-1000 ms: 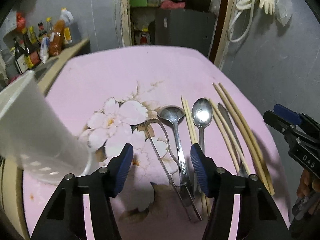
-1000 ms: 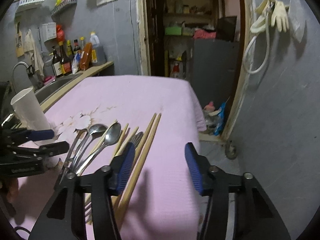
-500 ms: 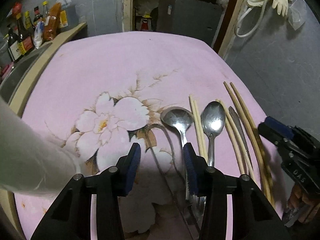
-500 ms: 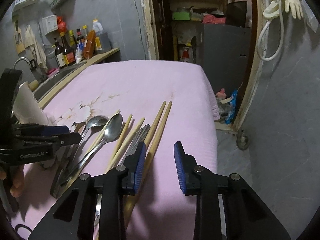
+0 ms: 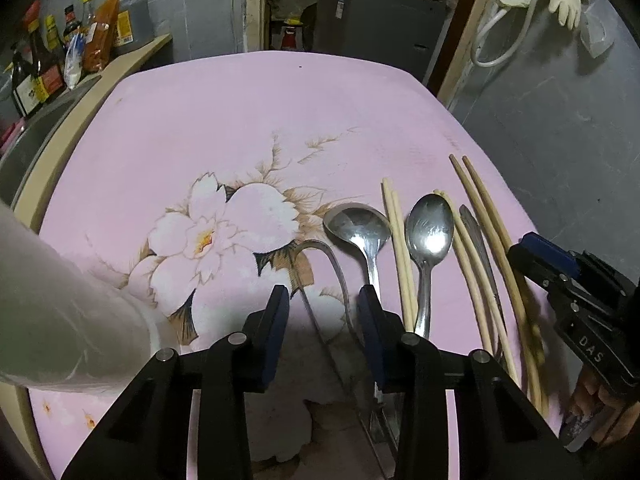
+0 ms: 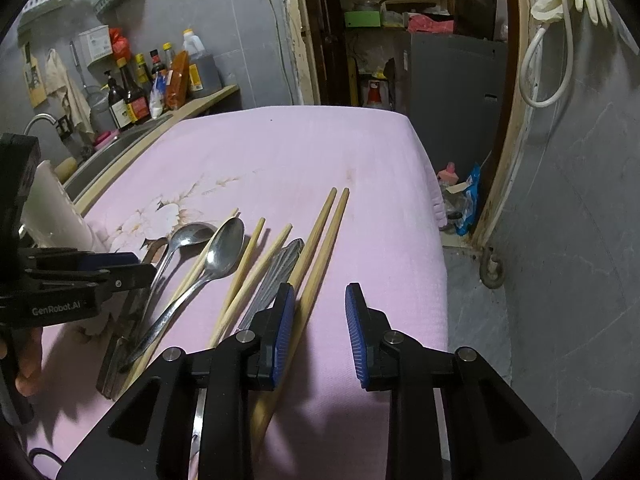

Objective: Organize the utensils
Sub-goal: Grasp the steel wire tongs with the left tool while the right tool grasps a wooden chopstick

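Far left: white cup (image 5: 60, 320) at the edge of the surface (image 5: 248, 128), which carries a pink floral cloth; the cup is blurred in the left wrist view.

Left hand-held gripper (image 5: 322, 322): jaws partly apart, nothing between the pads. It hangs low over the cloth, above the thin curved metal handle (image 5: 336, 268) and just left of the ladle-type spoon (image 5: 358, 228).

Utensils lie in a row, roughly parallel, bowls and tips pointing away from the cameras. Order left to right: curved handle; round-bowled spoon; a pair of pale chopsticks (image 5: 398, 248); an oval spoon (image 5: 430, 232); a second pale chopstick pair (image 5: 472, 268); a flat metal utensil handle (image 5: 478, 240), type not clear; a long darker chopstick pair (image 5: 492, 228) nearest the right edge.

Right hand-held gripper (image 6: 320, 328): jaws partly apart, empty. Its left pad sits just above the long chopstick pair (image 6: 320, 248); contact cannot be judged. The right pad is over bare cloth.

Bottles (image 6: 132, 96) stand on a counter behind.
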Demonstrator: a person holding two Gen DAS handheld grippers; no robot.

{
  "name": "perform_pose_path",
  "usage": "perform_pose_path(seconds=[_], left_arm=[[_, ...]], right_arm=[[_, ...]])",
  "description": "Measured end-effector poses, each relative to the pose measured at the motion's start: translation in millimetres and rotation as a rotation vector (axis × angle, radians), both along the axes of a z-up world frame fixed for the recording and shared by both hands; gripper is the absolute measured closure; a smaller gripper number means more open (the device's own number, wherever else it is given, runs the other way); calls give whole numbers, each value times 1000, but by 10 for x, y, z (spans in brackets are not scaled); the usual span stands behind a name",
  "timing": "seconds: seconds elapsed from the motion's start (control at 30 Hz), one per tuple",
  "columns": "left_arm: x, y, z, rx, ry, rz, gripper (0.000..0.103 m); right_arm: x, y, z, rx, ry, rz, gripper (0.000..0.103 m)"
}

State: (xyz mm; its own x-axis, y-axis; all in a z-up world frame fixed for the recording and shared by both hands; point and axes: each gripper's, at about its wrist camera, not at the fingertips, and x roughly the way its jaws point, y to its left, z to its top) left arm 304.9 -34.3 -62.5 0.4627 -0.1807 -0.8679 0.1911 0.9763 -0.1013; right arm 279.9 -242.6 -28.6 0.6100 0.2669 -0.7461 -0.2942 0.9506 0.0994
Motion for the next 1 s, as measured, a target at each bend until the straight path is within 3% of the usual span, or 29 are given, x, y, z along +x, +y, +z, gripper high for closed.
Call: perform_pose_path(seconds=[0.27, 0.67, 0.83, 1.0], left_arm=[[108, -113, -75, 86, 53, -23, 72], [24, 24, -60, 35, 63, -61, 83], [-158, 96, 40, -14, 24, -62, 83], [-383, 129, 232, -45, -77, -74, 83]], right_arm=[[118, 80, -44, -22, 40, 18, 80], [183, 215, -52, -121, 140, 19, 82], [196, 136, -9, -58, 216, -14, 97], [17, -66, 47, 96, 194, -88, 98]])
